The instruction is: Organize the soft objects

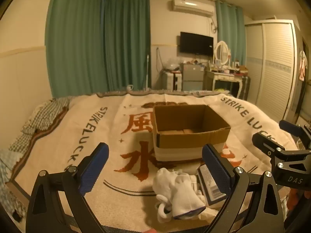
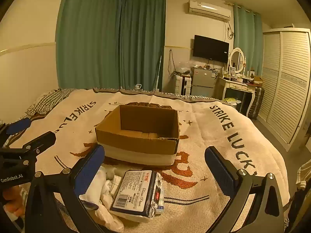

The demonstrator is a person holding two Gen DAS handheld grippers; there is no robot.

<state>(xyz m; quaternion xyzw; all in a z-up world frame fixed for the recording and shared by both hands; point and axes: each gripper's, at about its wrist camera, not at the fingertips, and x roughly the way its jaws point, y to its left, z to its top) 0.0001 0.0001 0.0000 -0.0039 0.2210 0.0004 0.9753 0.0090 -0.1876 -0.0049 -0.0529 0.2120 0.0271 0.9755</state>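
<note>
An open cardboard box (image 1: 191,130) (image 2: 140,136) stands on the bed's printed blanket (image 1: 77,136) (image 2: 223,145); it looks empty. In front of it lies a pile of soft things: a white glove or cloth (image 1: 178,192) (image 2: 101,188) and a dark tissue pack (image 1: 209,182) (image 2: 139,192). My left gripper (image 1: 155,167) is open, hovering above the white cloth. My right gripper (image 2: 155,170) is open above the tissue pack. Each gripper shows at the edge of the other's view, the right in the left wrist view (image 1: 276,137), the left in the right wrist view (image 2: 29,134).
A checked cloth (image 1: 40,120) (image 2: 48,101) lies at the bed's far left. Beyond the bed are green curtains (image 1: 97,44), a small fridge (image 2: 203,81), a dressing table (image 2: 239,87) and a wardrobe (image 2: 287,81) on the right.
</note>
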